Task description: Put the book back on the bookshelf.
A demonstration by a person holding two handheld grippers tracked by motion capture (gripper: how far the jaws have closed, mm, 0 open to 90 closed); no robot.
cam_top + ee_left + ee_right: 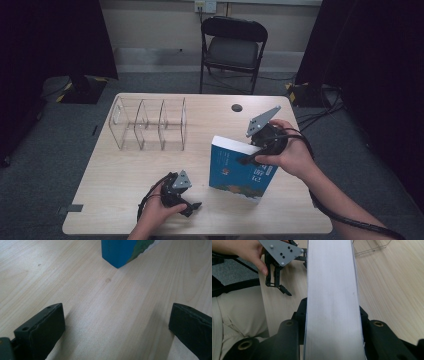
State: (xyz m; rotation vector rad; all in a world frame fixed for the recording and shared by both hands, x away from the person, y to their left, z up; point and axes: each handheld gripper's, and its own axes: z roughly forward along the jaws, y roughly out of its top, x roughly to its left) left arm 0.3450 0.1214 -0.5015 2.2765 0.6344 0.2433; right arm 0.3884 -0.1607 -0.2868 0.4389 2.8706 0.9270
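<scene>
The book (241, 170) is clamped upright by the right gripper (248, 159), apparently for carrying; beside it, the left gripper (192, 208) is held wide open, empty.

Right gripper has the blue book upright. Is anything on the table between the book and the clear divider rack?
Nothing visible does. The high view shows bare wood between the blue book and the clear divider rack. The left gripper sits nearer the front edge, jaws open, off that path. The right gripper clamps the book.

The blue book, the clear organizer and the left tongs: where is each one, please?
blue book (239, 172), high view, on its front cover.
clear organizer (148, 125), high view, on a middle divider.
left tongs (192, 207), high view, between the open tips.
</scene>
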